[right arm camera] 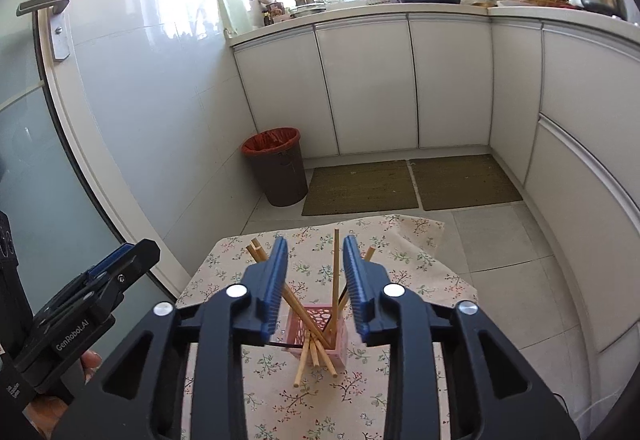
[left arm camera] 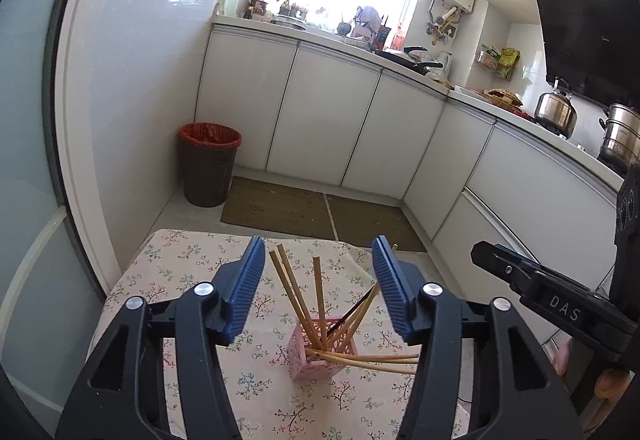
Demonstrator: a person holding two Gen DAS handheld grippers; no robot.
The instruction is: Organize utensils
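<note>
A pink lattice holder [left arm camera: 320, 358] stands on the small table with the floral cloth [left arm camera: 180, 272]. Several bamboo chopsticks [left arm camera: 319, 288] lean out of it in different directions. One dark chopstick [left arm camera: 352, 314] is among them. My left gripper [left arm camera: 318, 260] is open and empty, held above and just short of the holder. In the right wrist view the holder [right arm camera: 316, 332] sits between and below my right gripper [right arm camera: 314, 256], which is open and empty, with an upright chopstick [right arm camera: 335, 272] showing in the gap. The right gripper also shows in the left view [left arm camera: 532, 284].
A brown bin with a red liner [left arm camera: 208, 163] stands on the floor by the wall. Two green mats [right arm camera: 408, 185] lie before white cabinets [left arm camera: 320, 111]. The counter holds pans, a kettle [left arm camera: 556, 107] and pots. A glass door [right arm camera: 24, 143] is at left.
</note>
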